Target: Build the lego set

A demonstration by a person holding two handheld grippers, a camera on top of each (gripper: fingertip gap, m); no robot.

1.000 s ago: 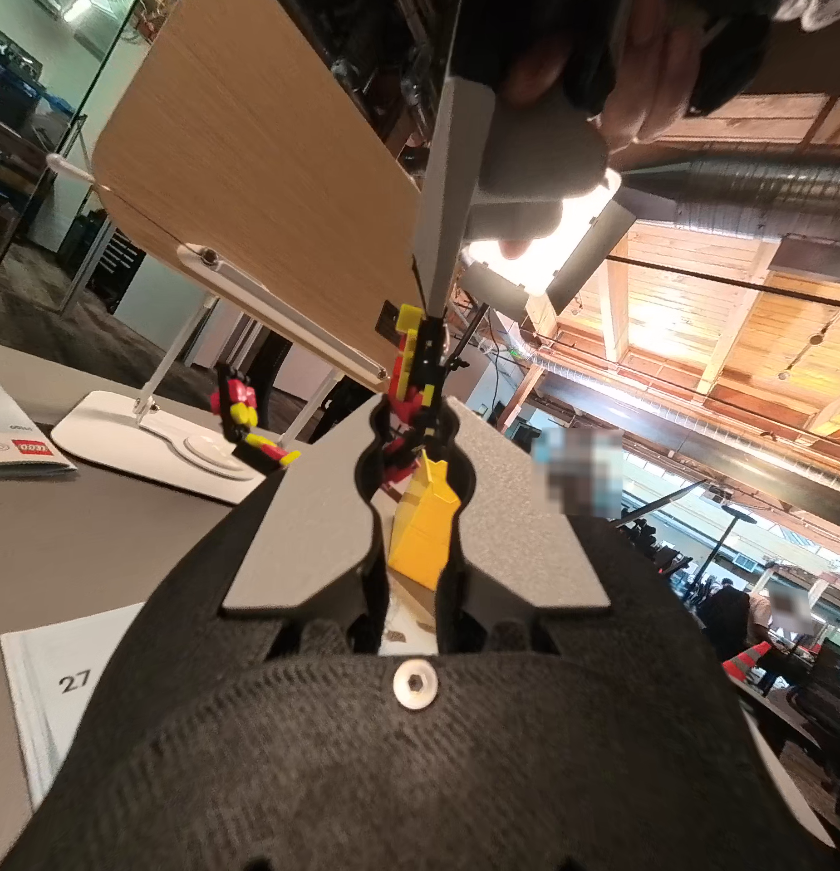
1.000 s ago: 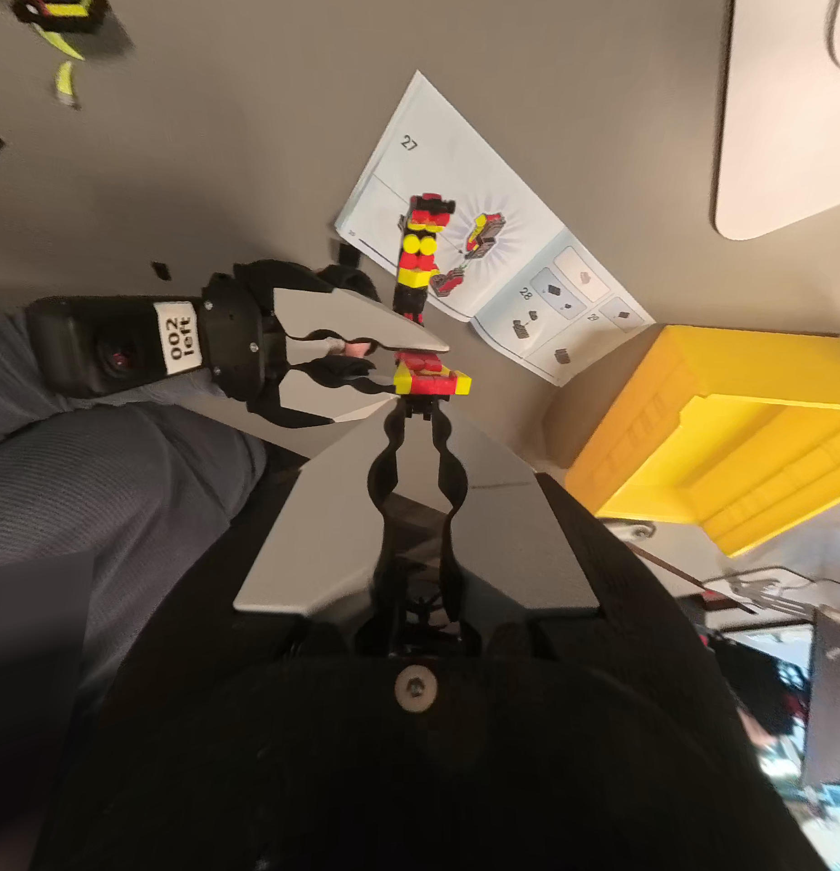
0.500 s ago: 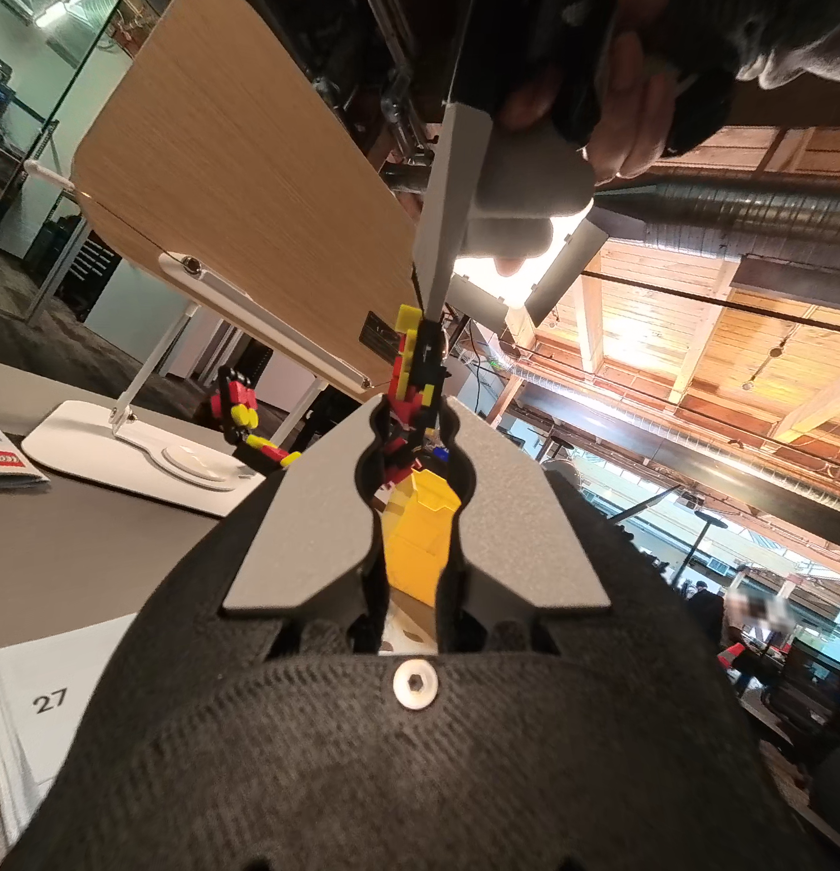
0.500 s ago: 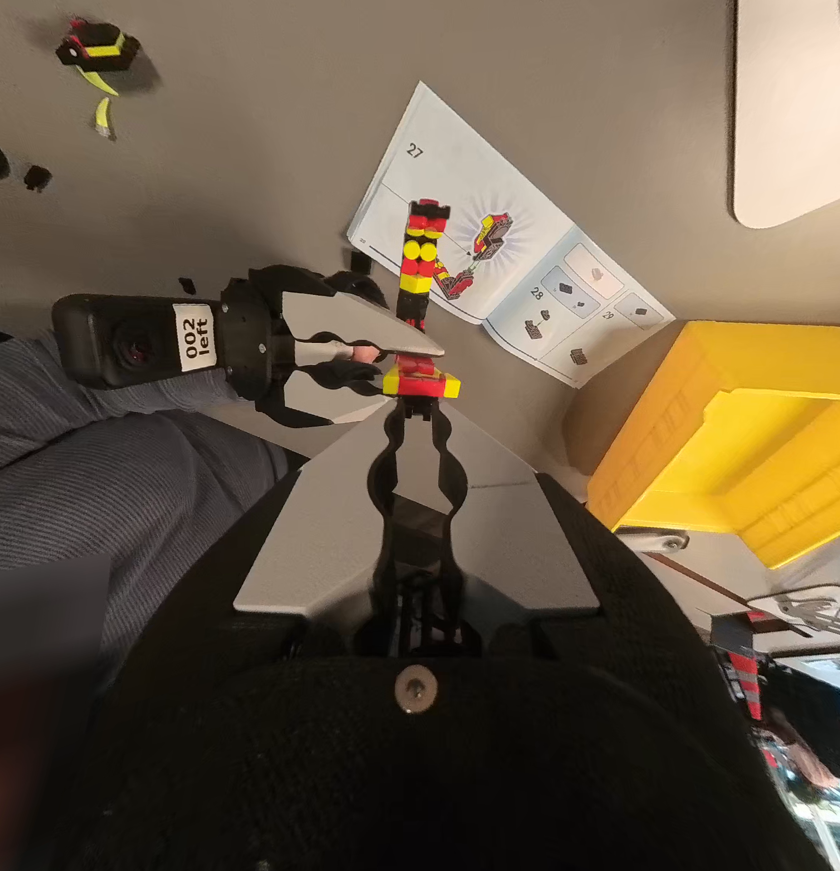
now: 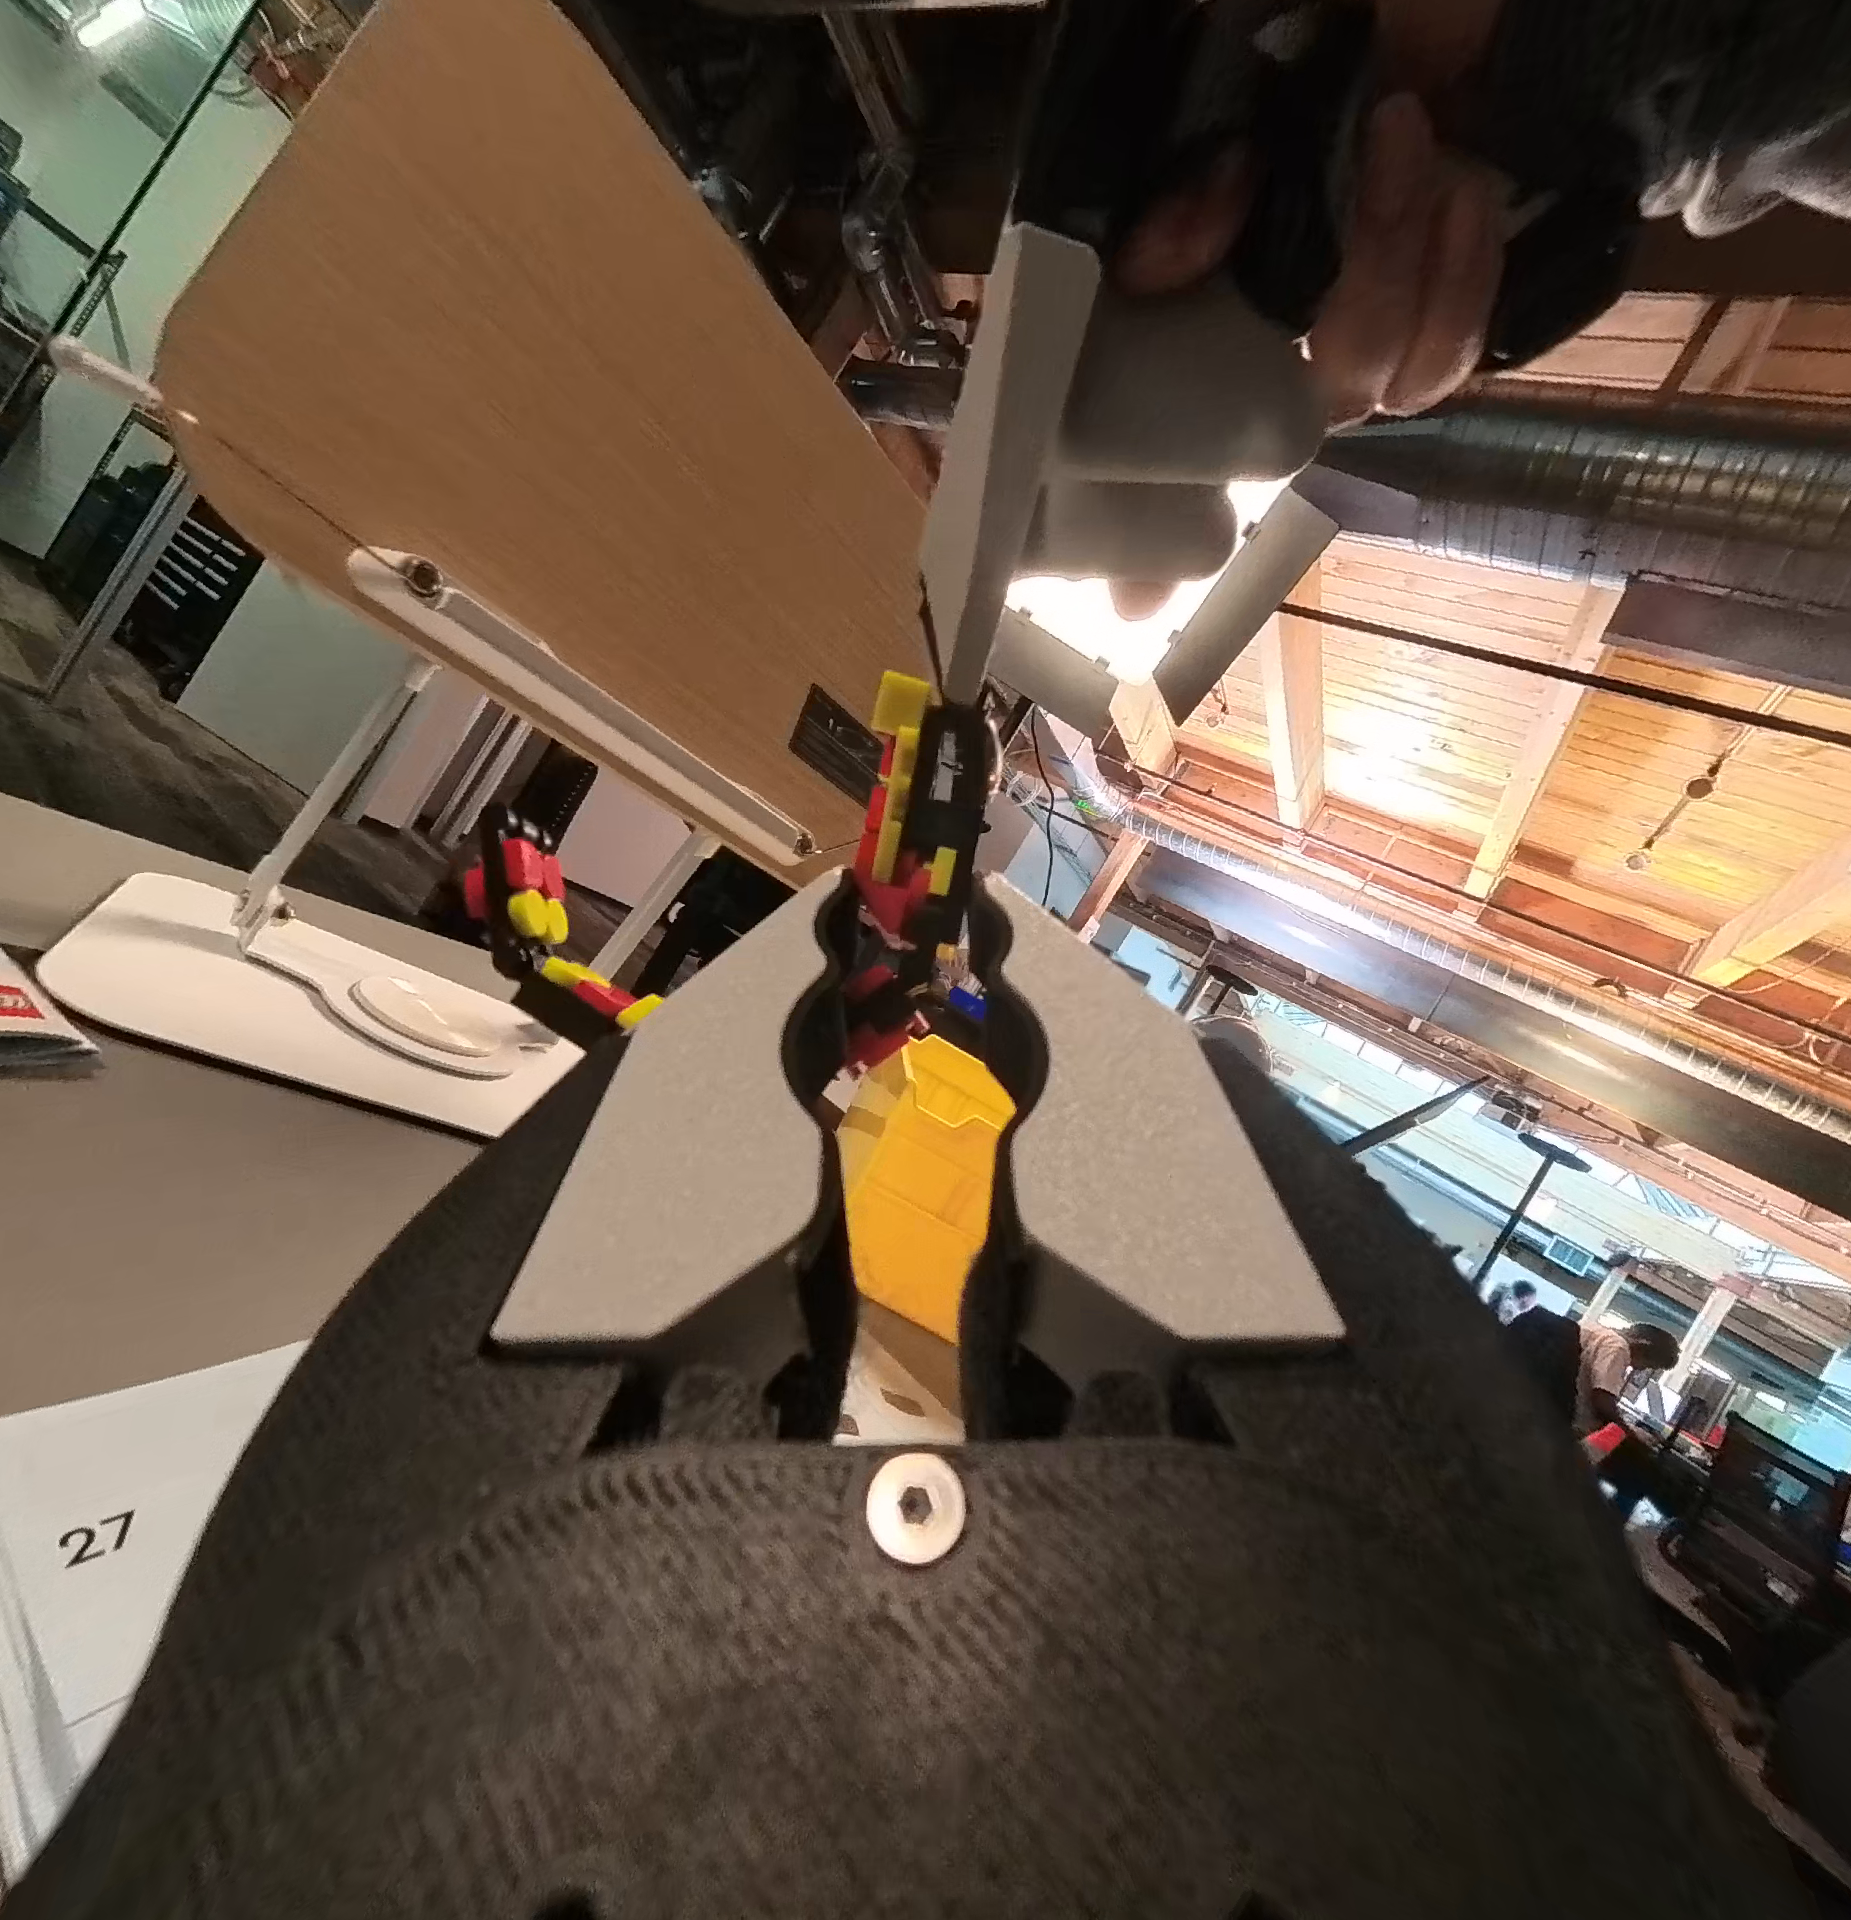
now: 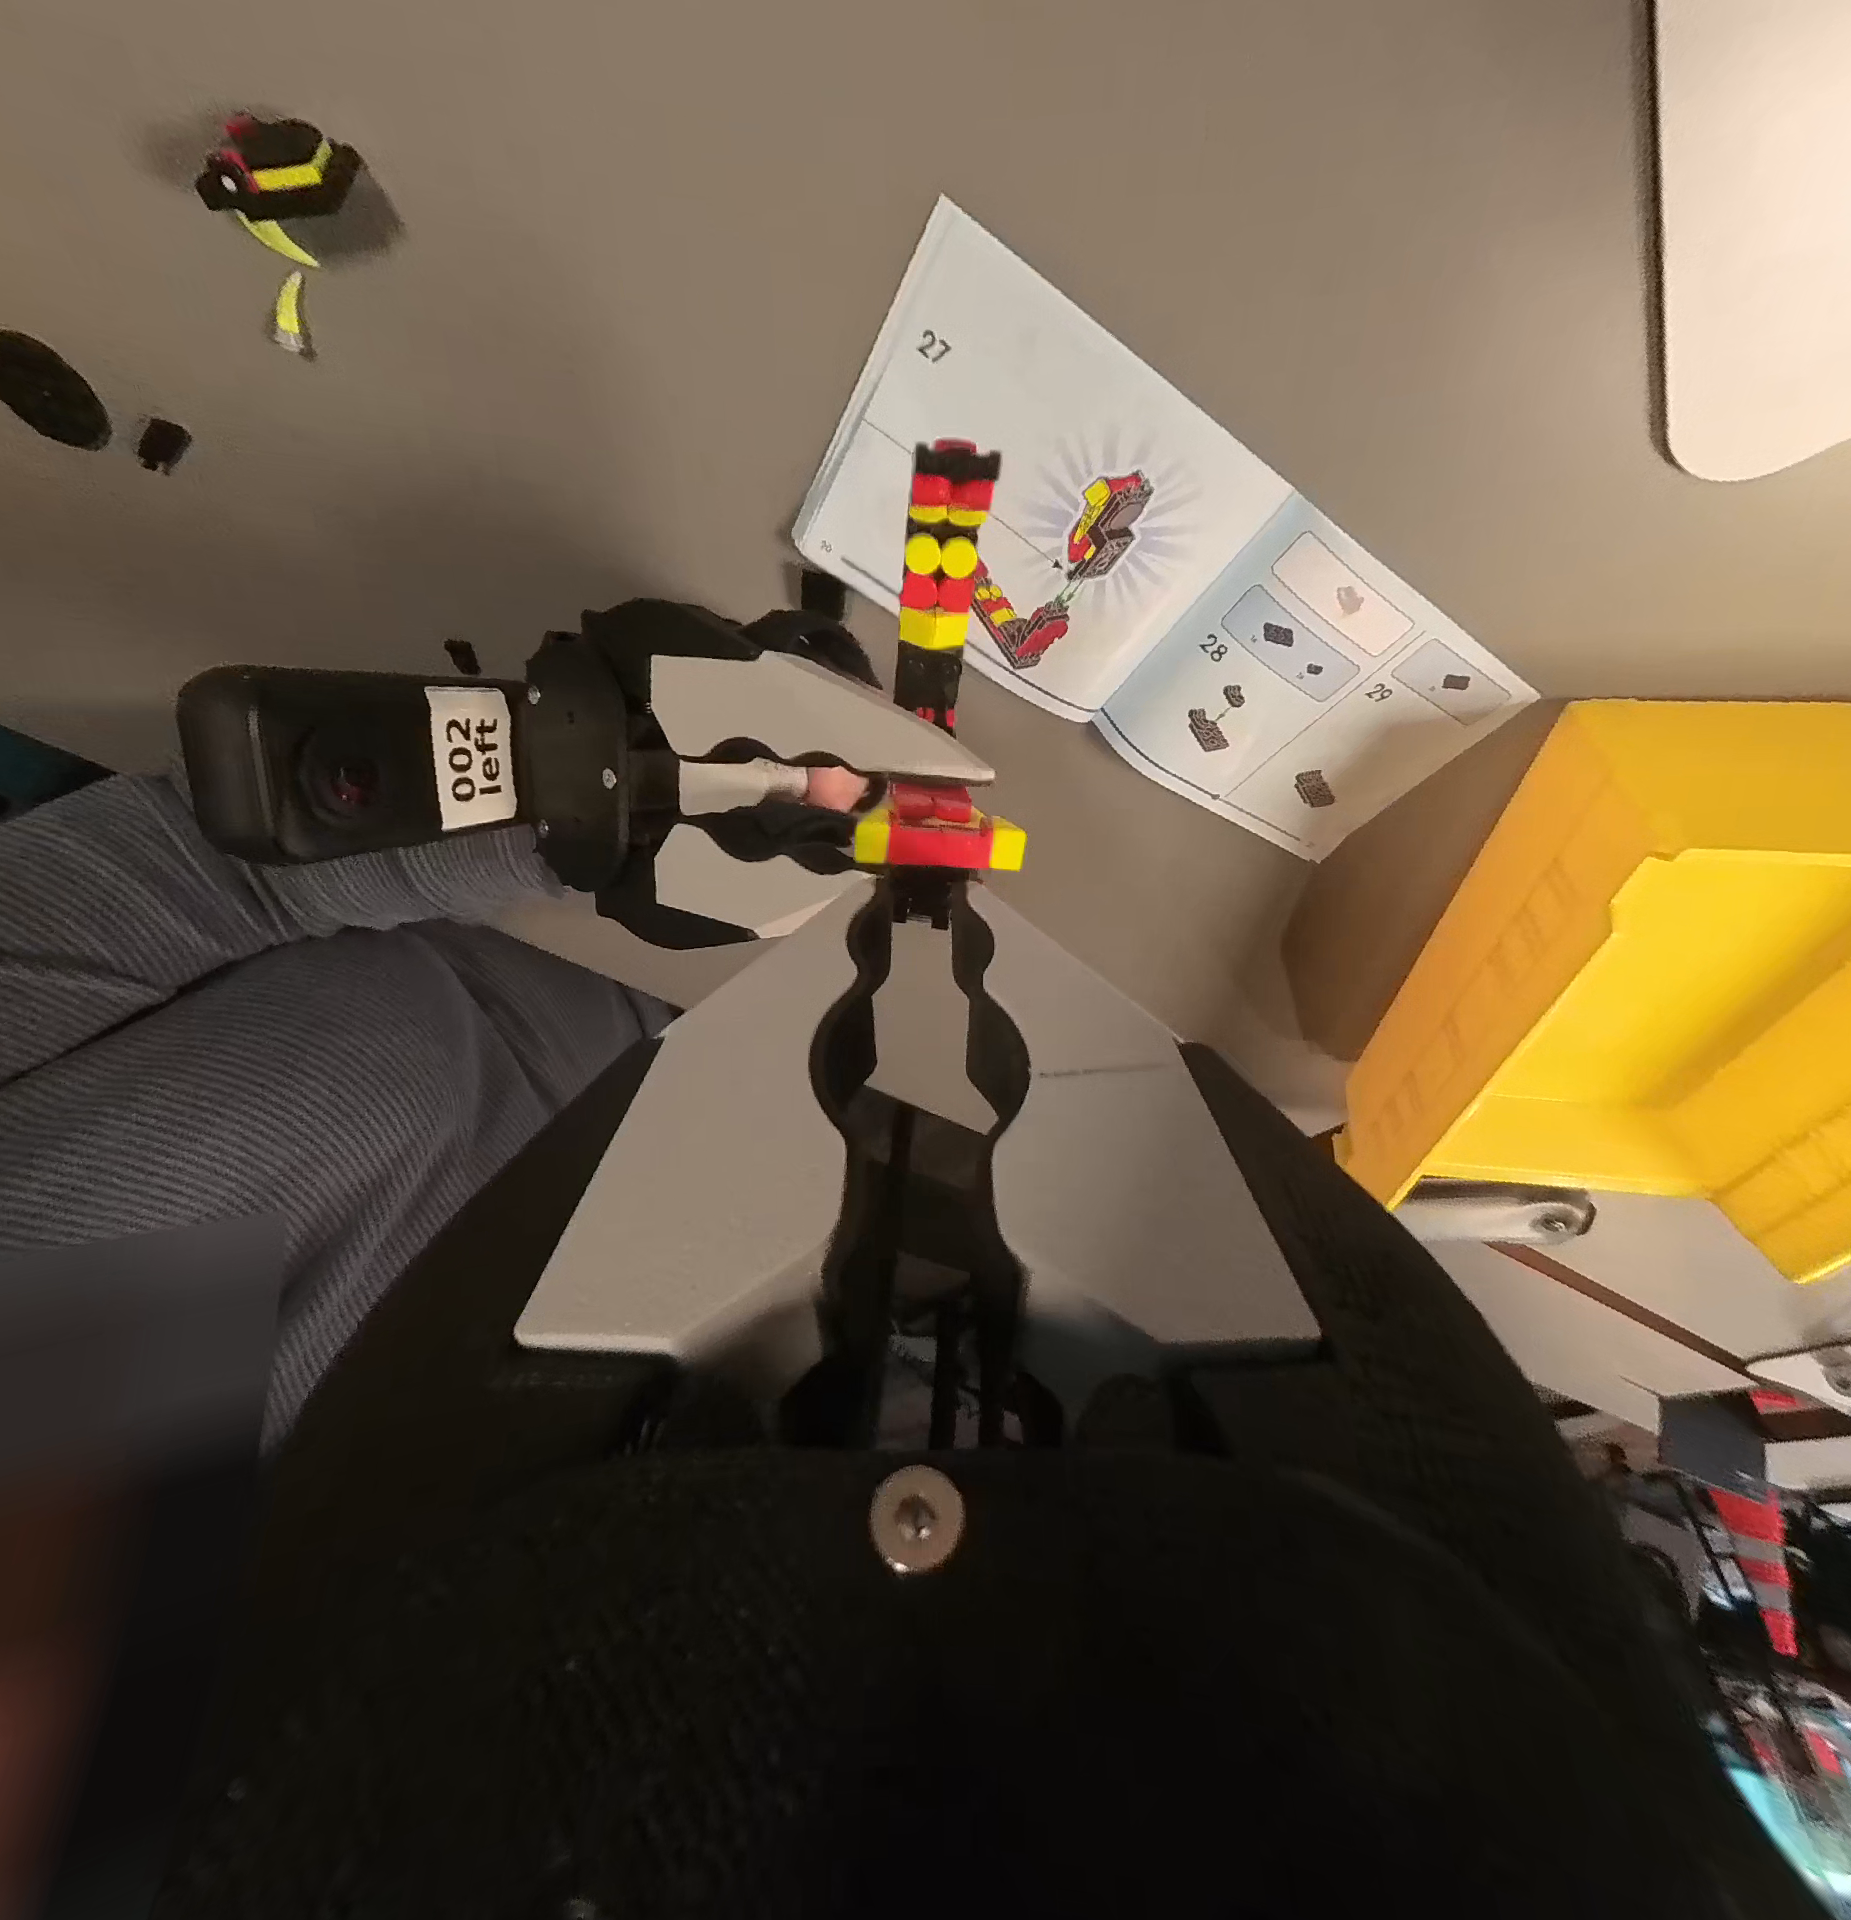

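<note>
both tools clenched on the red, yellow and black lego build (image 6: 940, 821): left tool (image 6: 931, 795) grips sideways, right tool (image 6: 926, 904) end-on along its long axis.

Each claw (image 6: 926, 899): grey wedge-shaped fingers (image 6: 692, 1174), black fabric-covered body, one silver hex screw (image 6: 916, 1519). Left claw (image 6: 900, 795) bears a white sticker. Ribbed blue-grey sleeve (image 6: 225, 1039).

Your work surface is a flat grey table (image 6: 1316, 156). An open paper instruction booklet (image 6: 1212, 582), yellow plastic box (image 6: 1627, 935) and loose black pieces (image 6: 43, 390) lie on it.
</note>
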